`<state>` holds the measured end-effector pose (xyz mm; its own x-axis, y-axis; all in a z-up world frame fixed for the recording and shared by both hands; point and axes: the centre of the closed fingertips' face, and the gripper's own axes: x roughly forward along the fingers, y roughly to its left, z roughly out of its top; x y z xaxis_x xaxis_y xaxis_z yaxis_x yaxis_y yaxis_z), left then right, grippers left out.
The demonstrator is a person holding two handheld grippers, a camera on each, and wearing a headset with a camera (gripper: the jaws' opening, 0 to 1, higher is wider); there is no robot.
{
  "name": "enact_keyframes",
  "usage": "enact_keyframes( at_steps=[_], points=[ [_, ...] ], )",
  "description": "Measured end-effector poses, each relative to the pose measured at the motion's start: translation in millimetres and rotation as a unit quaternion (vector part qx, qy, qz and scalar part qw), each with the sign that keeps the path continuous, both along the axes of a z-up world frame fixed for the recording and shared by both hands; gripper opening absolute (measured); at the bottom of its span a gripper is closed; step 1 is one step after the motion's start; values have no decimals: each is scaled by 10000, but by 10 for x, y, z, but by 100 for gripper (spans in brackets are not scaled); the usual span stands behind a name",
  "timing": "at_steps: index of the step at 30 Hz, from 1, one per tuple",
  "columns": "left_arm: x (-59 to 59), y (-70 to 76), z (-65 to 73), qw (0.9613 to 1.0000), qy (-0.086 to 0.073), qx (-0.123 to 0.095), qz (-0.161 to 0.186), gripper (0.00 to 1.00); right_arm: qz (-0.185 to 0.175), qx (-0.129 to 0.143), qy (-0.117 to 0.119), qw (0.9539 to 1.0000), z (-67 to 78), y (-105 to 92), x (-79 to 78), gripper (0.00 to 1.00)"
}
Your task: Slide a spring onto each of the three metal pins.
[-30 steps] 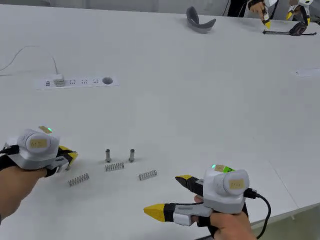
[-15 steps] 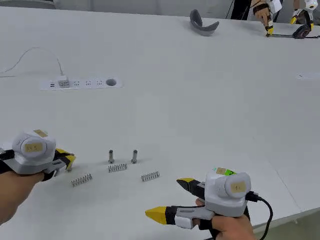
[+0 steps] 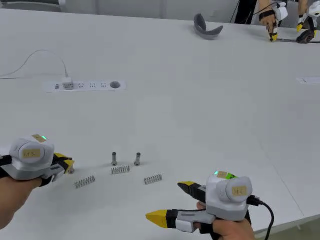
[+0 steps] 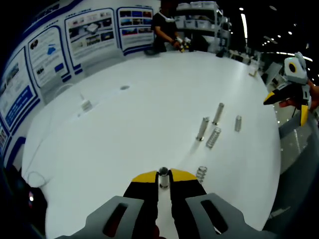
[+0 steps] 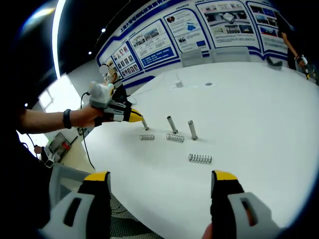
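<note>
1. White workbench [image 3: 210, 115], mostly bare. Power strip [image 3: 85, 86] sits far back, well clear.
2. Left gripper [image 4: 163, 177] is clamped on one pin [image 4: 163, 173], low over the table.
3. Left upright pin [image 3: 114, 158] and right upright pin [image 3: 137, 158] stand bare.
4. Springs lie flat, long axes roughly side to side in the head view: left spring [image 3: 84, 181], middle spring [image 3: 120, 170], right spring [image 3: 153, 178].
5. Right gripper [image 3: 173, 202] has its jaws wide apart and empty. The right spring is nearest, just ahead-left of its tips, with nothing between. Likely pick.

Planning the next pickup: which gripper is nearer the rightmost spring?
Right. The right gripper is just right of the spring; the left gripper, shut on a pin, is far to its left.
</note>
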<state>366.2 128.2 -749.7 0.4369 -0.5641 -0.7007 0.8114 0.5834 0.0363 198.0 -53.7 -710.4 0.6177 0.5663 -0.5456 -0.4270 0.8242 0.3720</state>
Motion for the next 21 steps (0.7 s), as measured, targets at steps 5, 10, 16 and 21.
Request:
enact_keyframes(
  at_steps=[5,10,16,21],
  points=[
    [-3,51,-10,10000,13,-33,62,8,7,-2,0,10000,-3,4,-4,84],
    [-15,70,0,9999,20,-70,93,8,15,-6,9,10000,-11,12,-10,84],
    [-17,60,2,10000,-13,-40,72,8,20,-5,12,10000,-13,17,-16,84],
    [-32,57,-13,10000,37,-50,57,8,13,-4,15,10000,-16,10,-21,84]
  ],
)
